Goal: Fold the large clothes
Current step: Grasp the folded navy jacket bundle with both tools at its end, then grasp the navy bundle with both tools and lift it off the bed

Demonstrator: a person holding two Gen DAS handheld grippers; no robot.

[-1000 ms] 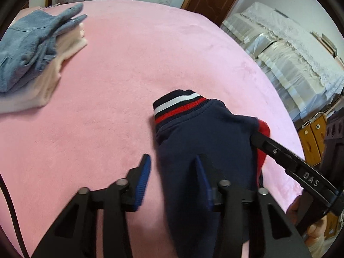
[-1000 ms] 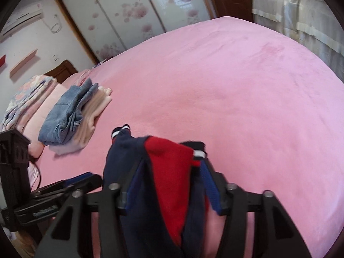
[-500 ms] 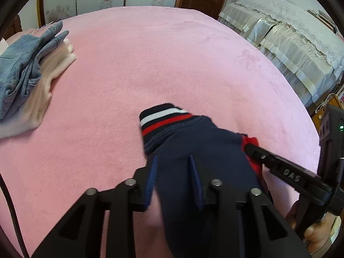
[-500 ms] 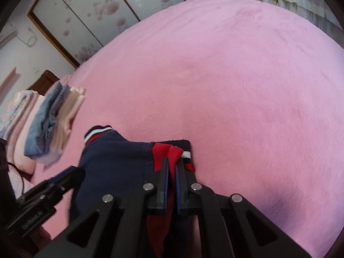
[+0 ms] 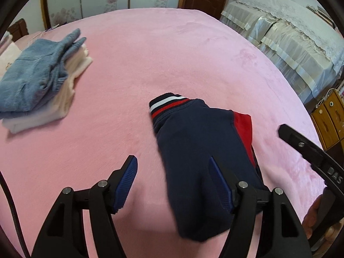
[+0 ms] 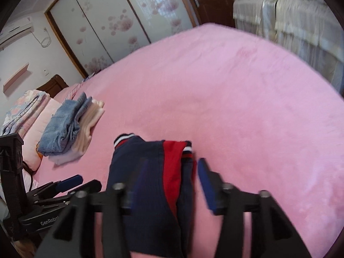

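On the near part of the pink bed (image 5: 150, 68) we see the folded navy garment (image 5: 193, 150) lying flat, its striped cuff pointing far. Our left tongs (image 5: 173, 179) are opening, and the right tongs (image 6: 169, 178) are opening too; neither presses the cloth. Far left sits a folded clothes pile (image 5: 36, 79).

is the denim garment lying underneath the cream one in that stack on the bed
No, in the left wrist view the folded denim garment lies on top of the cream garment, which sticks out beneath it on the pink bed.
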